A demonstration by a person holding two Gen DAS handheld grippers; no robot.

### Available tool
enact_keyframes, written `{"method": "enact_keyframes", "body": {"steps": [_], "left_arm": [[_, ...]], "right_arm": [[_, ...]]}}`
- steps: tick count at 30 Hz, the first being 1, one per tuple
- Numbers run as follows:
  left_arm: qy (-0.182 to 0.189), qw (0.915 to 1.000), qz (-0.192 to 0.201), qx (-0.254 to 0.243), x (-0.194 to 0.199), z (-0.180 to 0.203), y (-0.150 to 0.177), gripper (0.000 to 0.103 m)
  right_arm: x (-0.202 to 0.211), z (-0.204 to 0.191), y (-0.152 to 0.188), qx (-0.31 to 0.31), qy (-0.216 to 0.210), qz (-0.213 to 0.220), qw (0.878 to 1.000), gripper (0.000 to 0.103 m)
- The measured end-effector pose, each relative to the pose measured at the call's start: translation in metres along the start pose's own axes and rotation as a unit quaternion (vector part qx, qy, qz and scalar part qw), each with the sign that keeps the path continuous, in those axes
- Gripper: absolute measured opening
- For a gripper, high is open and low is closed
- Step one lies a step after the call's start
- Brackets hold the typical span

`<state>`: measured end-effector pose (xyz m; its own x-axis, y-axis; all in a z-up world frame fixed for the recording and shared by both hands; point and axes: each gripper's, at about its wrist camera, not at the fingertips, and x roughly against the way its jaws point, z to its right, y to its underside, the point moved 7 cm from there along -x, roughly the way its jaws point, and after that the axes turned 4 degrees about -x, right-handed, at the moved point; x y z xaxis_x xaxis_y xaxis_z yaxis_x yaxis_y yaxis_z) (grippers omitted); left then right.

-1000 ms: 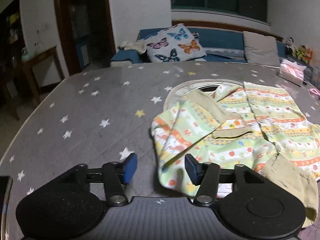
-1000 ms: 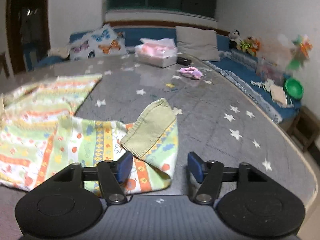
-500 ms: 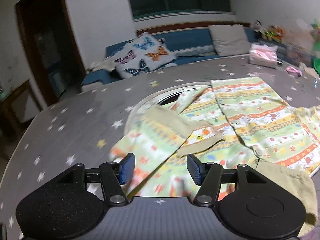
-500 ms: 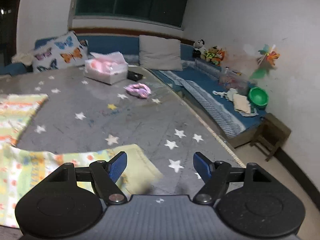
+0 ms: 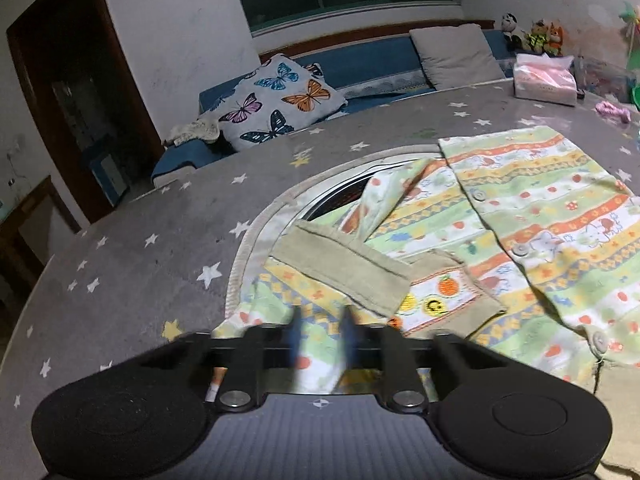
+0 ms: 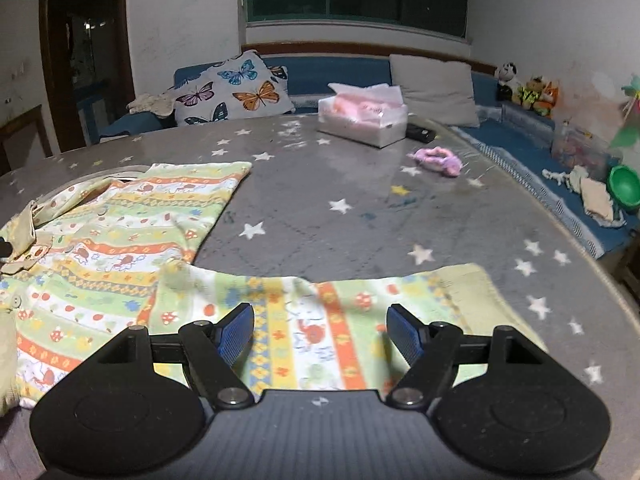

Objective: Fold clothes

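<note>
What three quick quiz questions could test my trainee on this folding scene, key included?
1. True or false: the right gripper is open above the patterned shirt's sleeve.
2. Which gripper has its fingers nearly together over fabric? A) left gripper B) right
3. Fill in: the tissue box sits on the star-print ____ tablecloth.

Key: 1 true; 2 A; 3 grey.
</note>
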<state>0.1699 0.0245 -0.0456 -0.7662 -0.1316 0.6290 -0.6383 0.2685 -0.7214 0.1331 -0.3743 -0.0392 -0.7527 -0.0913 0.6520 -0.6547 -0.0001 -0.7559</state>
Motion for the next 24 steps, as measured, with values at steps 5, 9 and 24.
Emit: {"method": "enact_keyframes", "body": {"steps": [5, 9, 24], "left_arm": [[-0.034, 0.9960, 0.021, 0.080, 0.018, -0.047, 0.000, 0.000], [-0.035, 0.9922, 0.030, 0.116, 0.034, -0.074, 0.002, 0.000], [0.048, 0.9984, 0.021, -0.019, 0.006, 0.036, -0.018, 0.047]], "right_arm": [[-0.006, -0.006, 0.003, 0.002, -0.004, -0.008, 1.000, 0.075], [-0.008, -0.007, 0.005, 0.000, -0.004, -0.011, 1.000, 0.075], [-0.012, -0.012, 0.011, -0.006, -0.013, -0.003, 1.000, 0.101]]}}
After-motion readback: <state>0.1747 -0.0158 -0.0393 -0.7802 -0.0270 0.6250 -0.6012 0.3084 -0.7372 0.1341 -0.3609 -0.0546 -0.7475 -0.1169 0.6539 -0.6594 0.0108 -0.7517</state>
